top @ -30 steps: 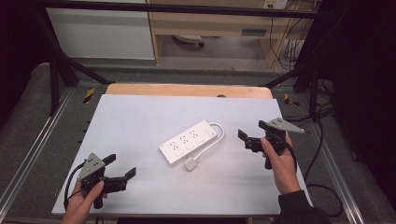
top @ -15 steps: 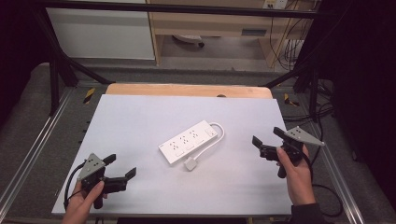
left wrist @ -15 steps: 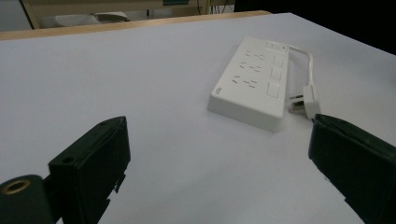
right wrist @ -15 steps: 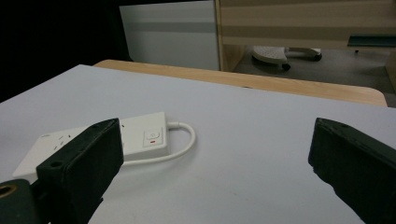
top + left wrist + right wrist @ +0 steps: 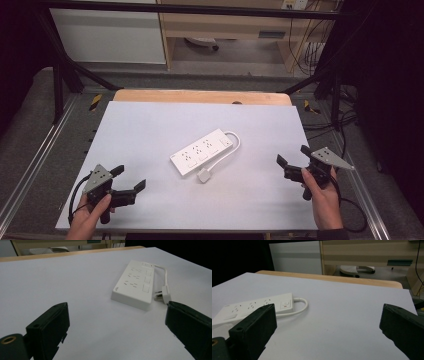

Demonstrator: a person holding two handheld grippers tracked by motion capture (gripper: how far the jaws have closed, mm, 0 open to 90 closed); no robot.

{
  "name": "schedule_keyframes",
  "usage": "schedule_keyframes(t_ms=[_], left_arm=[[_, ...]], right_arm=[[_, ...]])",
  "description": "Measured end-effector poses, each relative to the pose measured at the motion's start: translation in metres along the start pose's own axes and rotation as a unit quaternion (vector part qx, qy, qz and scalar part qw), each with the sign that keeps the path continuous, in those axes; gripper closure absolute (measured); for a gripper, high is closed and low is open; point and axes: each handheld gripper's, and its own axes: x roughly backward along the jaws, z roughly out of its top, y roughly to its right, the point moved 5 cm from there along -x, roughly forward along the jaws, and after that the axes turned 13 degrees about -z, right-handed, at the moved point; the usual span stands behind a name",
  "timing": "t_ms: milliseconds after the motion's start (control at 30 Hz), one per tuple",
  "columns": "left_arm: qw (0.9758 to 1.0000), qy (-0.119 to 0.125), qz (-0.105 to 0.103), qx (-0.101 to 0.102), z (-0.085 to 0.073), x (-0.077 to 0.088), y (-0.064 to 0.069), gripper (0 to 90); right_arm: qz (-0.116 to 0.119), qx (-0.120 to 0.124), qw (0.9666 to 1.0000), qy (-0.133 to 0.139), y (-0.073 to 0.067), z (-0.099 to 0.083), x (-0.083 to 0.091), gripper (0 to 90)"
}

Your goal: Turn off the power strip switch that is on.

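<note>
Across the whole middle of the high view, a white surface (image 5: 150,130) with a strip of bare wood along its far edge. At its centre, a white power strip (image 5: 202,151) lying flat on a diagonal, sockets up, switch end toward the far right corner. From that switch end, a white cable (image 5: 231,145) looping round and back along the near side of the strip. At the cable's end, a white plug (image 5: 203,175) resting on the surface just beside the strip's near long edge.

Near the near left corner, the left gripper (image 5: 131,178) held in a hand (image 5: 92,217), jaws apart and clamped on nothing, aimed toward the power strip, well apart from it. In the left gripper view, both black jaws spread wide at the bottom corners, with the power strip (image 5: 135,285) and its plug (image 5: 163,293) lying between and beyond them.

Close to the right edge, the right gripper (image 5: 294,155) held in the other hand (image 5: 324,200), jaws likewise apart and empty, pointing leftward across the surface. In the right gripper view, the power strip (image 5: 252,308) partly hidden behind the left-hand jaw, its cable (image 5: 299,307) curling out to the side.
</note>
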Motion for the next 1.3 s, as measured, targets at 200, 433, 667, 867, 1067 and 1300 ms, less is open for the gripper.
schedule_keyframes(t_ms=[200,433,667,867,1067,1300], left_arm=[[1.0000,0.000,0.000,0.000,0.000,0.000,0.000,5.4],[1.0000,0.000,0.000,-0.001,0.000,0.000,0.000,5.4],[1.0000,-0.002,-0.001,-0.001,0.000,0.000,0.001,5.4],[0.9999,-0.010,-0.003,-0.001,-0.002,0.000,0.003,5.4],[0.9999,-0.012,-0.004,0.001,-0.003,0.000,0.002,5.4],[0.9999,-0.011,-0.005,0.001,-0.003,-0.001,0.002,5.4]], right_arm=[[-0.004,0.005,1.0000,-0.007,0.002,-0.013,0.001,2.4],[0.000,0.012,0.9997,-0.020,-0.001,-0.029,-0.004,2.4],[0.012,0.011,0.9992,-0.038,-0.005,-0.042,-0.011,2.6],[0.030,0.021,0.9973,-0.064,-0.015,-0.053,-0.023,2.8],[0.041,0.039,0.9939,-0.094,-0.028,-0.061,-0.041,2.9],[0.021,0.057,0.9918,-0.113,-0.036,-0.061,-0.060,3.2]])
